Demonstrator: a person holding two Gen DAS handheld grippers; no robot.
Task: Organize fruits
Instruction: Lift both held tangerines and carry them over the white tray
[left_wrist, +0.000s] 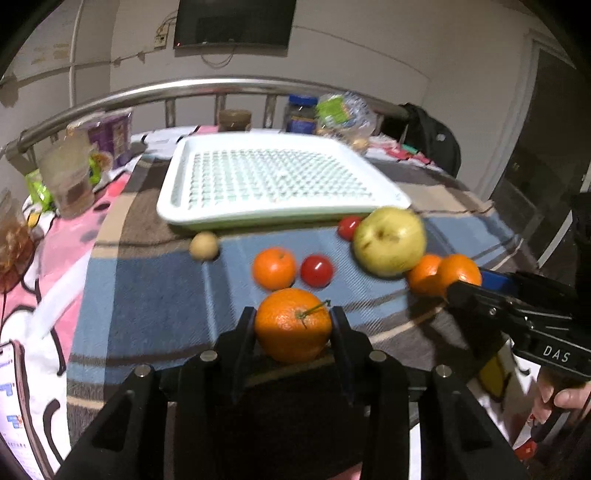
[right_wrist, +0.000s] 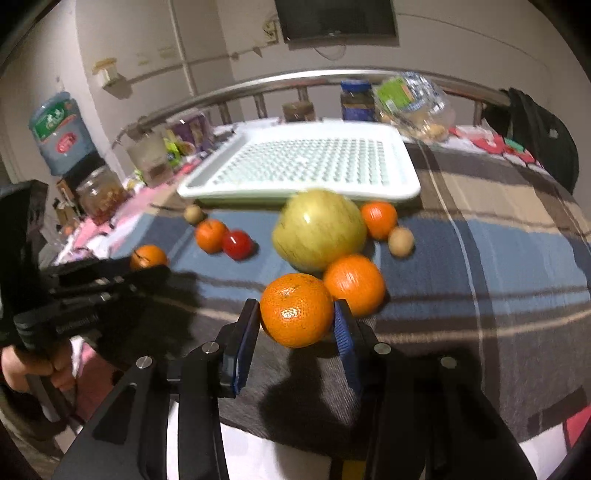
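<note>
1. Two oranges in hand: the left gripper (left_wrist: 293, 325) clamps a stemmed orange (left_wrist: 291, 325), and the right gripper (right_wrist: 297, 321) pinches a second orange (right_wrist: 296, 309), both low over the blanket (left_wrist: 155, 295).
2. Step, as judged: pickup; next, carry each to the white tray (left_wrist: 173, 206), bare and ridged.
3. Loose near the tray's front edge: smooth yellow-green apple (left_wrist: 389, 245), glossy tomato (left_wrist: 317, 270), dimpled round oranges.
</note>
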